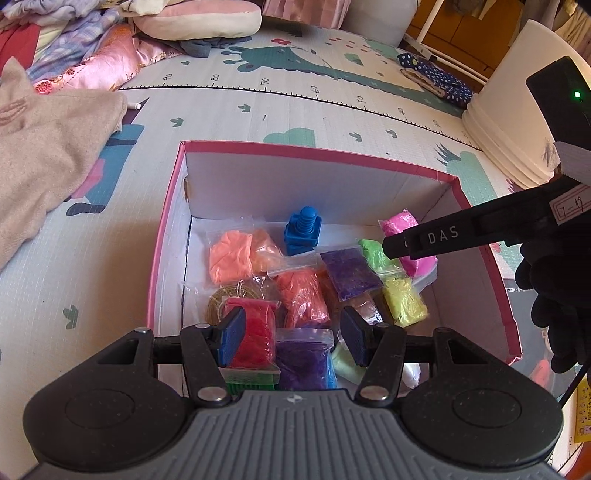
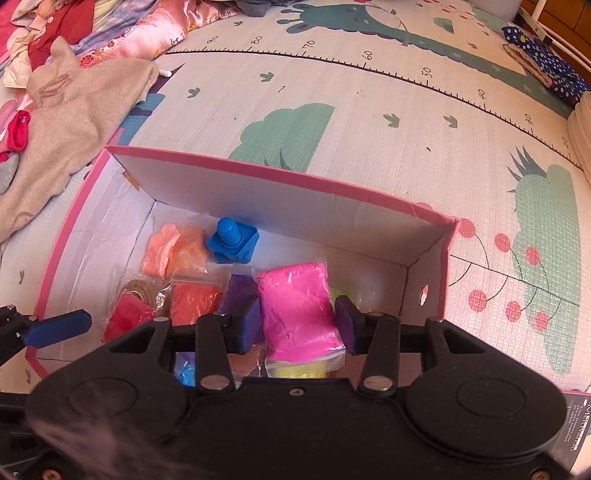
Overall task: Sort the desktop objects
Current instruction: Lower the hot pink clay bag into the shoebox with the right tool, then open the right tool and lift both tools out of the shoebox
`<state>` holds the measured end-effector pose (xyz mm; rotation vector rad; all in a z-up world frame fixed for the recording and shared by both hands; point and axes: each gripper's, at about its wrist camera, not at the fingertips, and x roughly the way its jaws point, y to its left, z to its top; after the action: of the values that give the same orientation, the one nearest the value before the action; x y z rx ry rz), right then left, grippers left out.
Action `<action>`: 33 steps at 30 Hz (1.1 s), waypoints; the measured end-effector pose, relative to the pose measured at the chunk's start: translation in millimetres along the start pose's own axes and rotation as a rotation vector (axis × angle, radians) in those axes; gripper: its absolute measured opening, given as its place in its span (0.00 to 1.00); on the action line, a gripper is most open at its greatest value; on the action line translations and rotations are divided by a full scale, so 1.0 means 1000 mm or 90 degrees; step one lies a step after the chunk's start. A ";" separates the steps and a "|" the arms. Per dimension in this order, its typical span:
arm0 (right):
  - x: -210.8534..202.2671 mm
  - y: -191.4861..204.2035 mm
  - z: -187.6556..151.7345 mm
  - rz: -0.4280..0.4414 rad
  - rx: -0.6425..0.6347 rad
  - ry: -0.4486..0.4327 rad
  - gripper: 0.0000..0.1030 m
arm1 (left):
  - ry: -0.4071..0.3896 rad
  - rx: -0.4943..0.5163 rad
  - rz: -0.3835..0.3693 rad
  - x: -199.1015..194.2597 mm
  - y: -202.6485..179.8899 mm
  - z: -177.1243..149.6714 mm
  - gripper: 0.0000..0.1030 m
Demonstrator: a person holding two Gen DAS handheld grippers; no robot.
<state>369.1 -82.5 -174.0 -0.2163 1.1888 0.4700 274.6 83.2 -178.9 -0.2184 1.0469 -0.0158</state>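
A pink-rimmed cardboard box (image 1: 317,153) (image 2: 280,173) sits on the play mat and holds several bags of coloured clay and a blue toy bolt (image 1: 302,236) (image 2: 232,242). My left gripper (image 1: 293,338) is open and empty, hovering over the box's near end above a red clay bag (image 1: 255,336) and a purple bag (image 1: 303,360). My right gripper (image 2: 299,325) is over the box with a pink clay bag (image 2: 299,310) between its open fingers; a gap shows on both sides. The pink bag (image 1: 402,229) also shows in the left wrist view.
A beige garment (image 1: 44,155) (image 2: 66,125) lies left of the box. Pink bedding and a pillow (image 1: 199,18) lie at the back. A white bucket (image 1: 517,110) stands at the right. A dotted blue cloth (image 1: 436,79) (image 2: 546,66) lies far right on the mat (image 1: 295,110).
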 end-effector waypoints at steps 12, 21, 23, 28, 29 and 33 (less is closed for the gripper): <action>-0.006 -0.005 0.000 0.002 0.024 -0.020 0.59 | 0.001 0.001 -0.002 0.002 -0.005 0.000 0.53; -0.027 -0.002 -0.015 0.014 0.031 -0.030 0.79 | 0.012 0.015 0.003 -0.001 -0.012 0.002 0.53; -0.034 -0.002 -0.019 0.013 0.035 -0.038 0.81 | 0.015 0.018 0.005 -0.002 -0.013 0.001 0.53; -0.052 -0.008 -0.029 0.013 0.065 -0.057 0.84 | 0.028 0.027 0.005 -0.005 -0.016 0.001 0.54; -0.057 -0.010 -0.032 0.016 0.073 -0.062 0.85 | 0.029 0.029 0.005 -0.007 -0.017 0.001 0.61; -0.077 -0.015 -0.042 0.036 0.091 -0.081 0.85 | 0.023 0.036 0.003 -0.017 -0.020 0.002 0.69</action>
<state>318.9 -130.7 -119.5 -0.0295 1.1001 0.4391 269.8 66.0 -159.7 -0.1650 1.0813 -0.0454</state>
